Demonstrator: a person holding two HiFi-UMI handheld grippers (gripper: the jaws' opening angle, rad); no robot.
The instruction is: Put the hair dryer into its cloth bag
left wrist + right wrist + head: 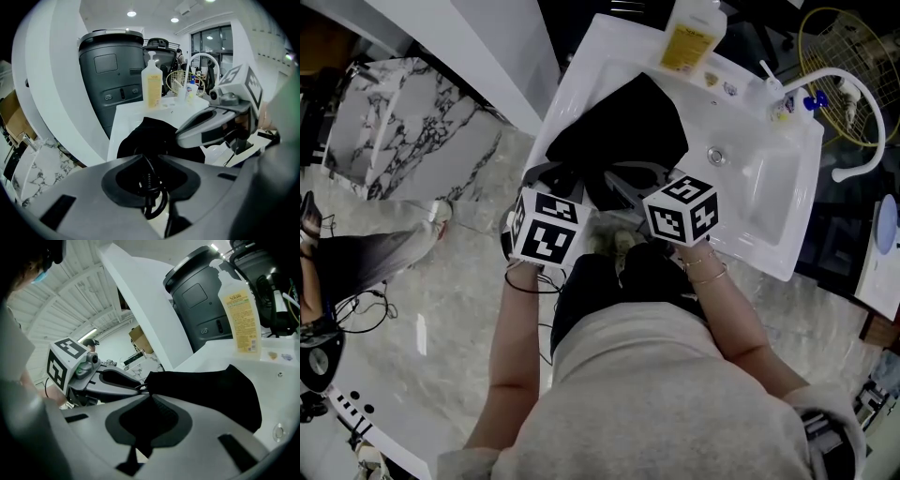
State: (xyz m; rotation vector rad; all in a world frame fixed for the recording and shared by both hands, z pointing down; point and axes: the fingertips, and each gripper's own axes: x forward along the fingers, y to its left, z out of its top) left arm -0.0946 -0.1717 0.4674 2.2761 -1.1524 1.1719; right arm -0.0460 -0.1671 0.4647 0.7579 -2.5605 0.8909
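A black cloth bag (619, 127) lies on the white sink counter (581, 70). In the head view both grippers meet at its near edge. My left gripper (149, 157) is shut on the hair dryer's black cord (152, 190), whose ribbed sleeve and a loop show between the jaws. The dryer's body is hidden, and the bag (150, 133) bulges just ahead. My right gripper (150, 397) is shut on the bag's near edge, with black fabric (206, 390) spreading away from its jaws. The left gripper (115, 380) touches the bag's mouth from the left.
A yellow-labelled soap bottle (694, 37) stands at the back of the counter. The basin (759, 178) and a white faucet (858, 112) lie to the right. A grey bin (112, 79) stands behind the counter. Another person's legs (366, 253) are at the far left.
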